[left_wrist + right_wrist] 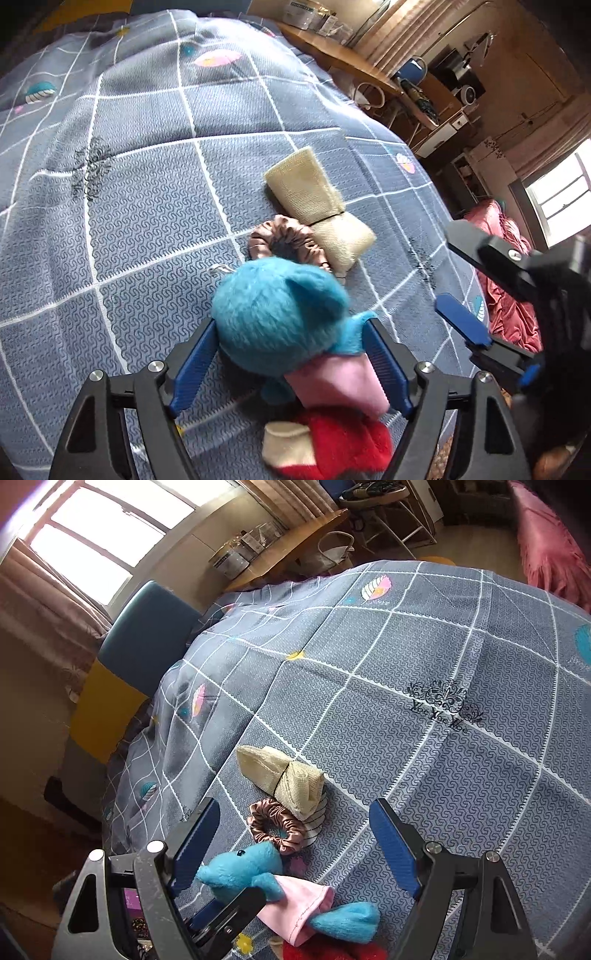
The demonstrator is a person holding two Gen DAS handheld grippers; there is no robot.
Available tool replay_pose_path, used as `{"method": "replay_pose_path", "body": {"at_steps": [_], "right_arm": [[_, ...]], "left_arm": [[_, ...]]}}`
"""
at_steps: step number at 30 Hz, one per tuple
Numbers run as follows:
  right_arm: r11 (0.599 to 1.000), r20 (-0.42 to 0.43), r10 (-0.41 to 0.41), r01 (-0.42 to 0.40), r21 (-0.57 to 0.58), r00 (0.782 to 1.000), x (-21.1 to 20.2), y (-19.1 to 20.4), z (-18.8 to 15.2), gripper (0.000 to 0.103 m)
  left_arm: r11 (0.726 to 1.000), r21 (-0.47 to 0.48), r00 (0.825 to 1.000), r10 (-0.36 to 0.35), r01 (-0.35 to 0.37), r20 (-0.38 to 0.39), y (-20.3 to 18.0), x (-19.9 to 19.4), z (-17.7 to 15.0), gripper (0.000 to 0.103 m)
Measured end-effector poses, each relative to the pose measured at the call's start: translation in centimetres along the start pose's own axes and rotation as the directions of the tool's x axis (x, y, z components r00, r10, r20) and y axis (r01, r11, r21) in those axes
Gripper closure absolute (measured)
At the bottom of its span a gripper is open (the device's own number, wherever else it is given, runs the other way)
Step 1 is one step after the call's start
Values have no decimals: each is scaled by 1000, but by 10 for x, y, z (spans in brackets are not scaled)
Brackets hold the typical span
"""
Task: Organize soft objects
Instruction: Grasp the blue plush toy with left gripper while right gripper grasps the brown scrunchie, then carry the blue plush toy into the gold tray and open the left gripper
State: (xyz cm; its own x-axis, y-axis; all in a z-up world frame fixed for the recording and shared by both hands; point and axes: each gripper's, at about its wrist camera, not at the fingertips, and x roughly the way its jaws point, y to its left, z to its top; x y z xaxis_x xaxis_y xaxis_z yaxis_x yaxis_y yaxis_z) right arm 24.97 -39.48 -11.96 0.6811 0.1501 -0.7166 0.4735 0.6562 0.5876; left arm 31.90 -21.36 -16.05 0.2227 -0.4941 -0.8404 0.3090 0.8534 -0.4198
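Note:
A blue plush toy in a pink dress (280, 317) lies on the grey checked bedspread (140, 192). My left gripper (291, 365) has its jaws wide around the toy's body; the pads look apart from it. A red plush toy (340, 446) lies just below. A brown scrunchie (284, 240) and a beige rolled cloth tied with a band (317, 199) lie just beyond. In the right wrist view my right gripper (295, 845) is open and empty above the blue toy (243, 867), the scrunchie (277, 827) and the cloth (288, 779).
My right gripper (461, 314) shows at the right of the left wrist view. A wooden desk (340, 51) with clutter stands beyond the bed. A blue chair (147, 635) and a pink quilt (546, 539) flank the bed. A window (99, 528) is at the back.

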Motion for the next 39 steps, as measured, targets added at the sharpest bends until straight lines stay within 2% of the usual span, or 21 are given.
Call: {"method": "replay_pose_path", "body": {"at_steps": [1, 4, 11, 15, 18, 20, 22, 24, 28, 31, 33, 34, 35, 37, 39], "right_arm": [[1000, 1, -4, 4, -13, 1000, 0, 2, -1, 20], [999, 13, -18, 18, -45, 1000, 0, 7, -2, 20], [996, 0, -46, 46, -71, 999, 5, 9, -4, 25], [989, -61, -61, 52, -139, 996, 18, 18, -11, 31], [977, -119, -90, 65, -201, 989, 31, 25, -20, 33], [963, -160, -119, 75, -260, 980, 43, 33, -27, 34], [940, -191, -159, 89, -330, 969, 58, 43, -34, 34], [910, -211, -213, 115, -399, 954, 74, 53, -39, 34], [859, -157, -297, 192, -475, 942, 96, 66, -37, 34], [834, -161, -313, 190, -518, 936, 109, 68, -38, 36], [794, -126, -344, 217, -569, 931, 110, 71, -44, 53], [795, -143, -322, 185, -578, 936, 109, 73, -46, 81], [804, -161, -302, 161, -572, 940, 107, 74, -47, 88], [792, -159, -296, 149, -592, 942, 104, 77, -51, 89], [798, -191, -270, 108, -593, 944, 104, 78, -53, 90]], "left_arm": [[1000, -15, 1000, 6, -6, -1, 4, 2, -2, 40], [999, -28, 999, -37, 38, 27, 13, -9, -8, 47], [996, -83, 987, -32, 45, 160, 50, -76, -37, 49], [993, -121, 975, 44, -18, 219, 76, -105, -57, 49], [981, -165, 969, 135, -101, 206, 98, -104, -68, 49], [973, -188, 971, 168, -136, 170, 111, -97, -78, 49], [968, -212, 974, 171, -138, 149, 120, -91, -85, 49], [968, -211, 971, 173, -138, 162, 120, -93, -91, 49], [970, -165, 965, 207, -180, 162, 112, -93, -93, 49], [970, -154, 963, 211, -186, 168, 112, -91, -94, 48], [970, -159, 963, 209, -182, 171, 113, -92, -95, 48], [970, -166, 964, 205, -177, 171, 113, -94, -95, 49], [970, -171, 965, 201, -172, 171, 113, -96, -94, 50], [972, -169, 967, 193, -164, 168, 112, -101, -91, 51], [973, -171, 967, 184, -155, 173, 109, -108, -83, 52]]}}
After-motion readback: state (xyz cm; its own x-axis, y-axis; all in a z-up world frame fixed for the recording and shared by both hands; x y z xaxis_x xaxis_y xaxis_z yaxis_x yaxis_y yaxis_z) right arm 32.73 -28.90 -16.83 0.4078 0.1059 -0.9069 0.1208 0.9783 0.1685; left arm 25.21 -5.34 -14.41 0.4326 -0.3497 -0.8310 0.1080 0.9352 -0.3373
